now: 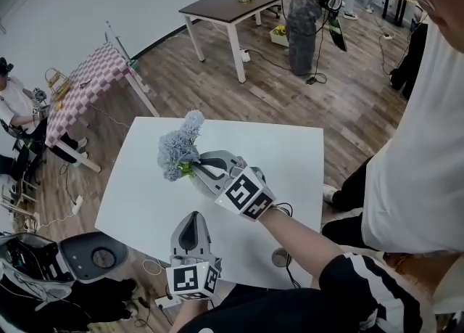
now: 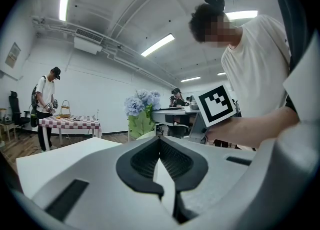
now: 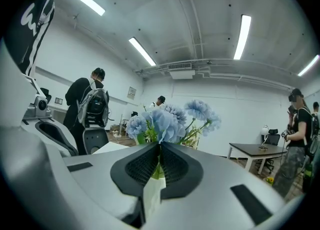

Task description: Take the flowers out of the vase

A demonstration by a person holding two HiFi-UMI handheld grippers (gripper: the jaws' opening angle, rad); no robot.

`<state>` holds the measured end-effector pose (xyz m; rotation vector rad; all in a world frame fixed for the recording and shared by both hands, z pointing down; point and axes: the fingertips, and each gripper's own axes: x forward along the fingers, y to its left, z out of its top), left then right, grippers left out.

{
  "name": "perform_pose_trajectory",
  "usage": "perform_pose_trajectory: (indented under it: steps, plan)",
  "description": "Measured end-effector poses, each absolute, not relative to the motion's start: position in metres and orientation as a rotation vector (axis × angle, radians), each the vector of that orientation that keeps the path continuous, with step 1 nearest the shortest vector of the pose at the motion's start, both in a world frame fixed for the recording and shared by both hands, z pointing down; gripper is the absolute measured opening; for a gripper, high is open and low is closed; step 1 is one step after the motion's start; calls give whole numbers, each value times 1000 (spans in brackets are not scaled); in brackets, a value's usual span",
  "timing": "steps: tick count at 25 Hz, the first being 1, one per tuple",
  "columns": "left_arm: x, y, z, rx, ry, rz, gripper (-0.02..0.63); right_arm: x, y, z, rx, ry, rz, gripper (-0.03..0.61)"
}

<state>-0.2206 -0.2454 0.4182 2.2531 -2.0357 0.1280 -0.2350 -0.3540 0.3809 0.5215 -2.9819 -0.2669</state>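
A bunch of pale blue flowers (image 1: 180,149) with green stems stands in a white vase (image 3: 154,194) near the middle of the white table (image 1: 290,150). My right gripper (image 1: 194,168) reaches in from the right at stem height, and its jaws are shut on the green stems just below the blooms (image 3: 165,121). The gripper body hides most of the vase in the head view. My left gripper (image 1: 193,217) rests near the table's front edge, shut with nothing between its jaws, and points toward the flowers (image 2: 142,102) and vase (image 2: 145,135).
A person in a white shirt (image 1: 413,179) stands close at the table's right side. On the floor at lower left lies grey equipment (image 1: 87,255). A checked-cloth table (image 1: 94,77) and a dark-topped table (image 1: 232,1) stand farther off, with people near them.
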Motion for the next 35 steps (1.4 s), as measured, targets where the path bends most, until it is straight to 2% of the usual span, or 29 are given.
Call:
perform_pose_trajectory:
  steps: [35]
  plan:
    - [-206,-243,414,2282,-2034,81,2,-203,-332,294,719,-3071,-534,21]
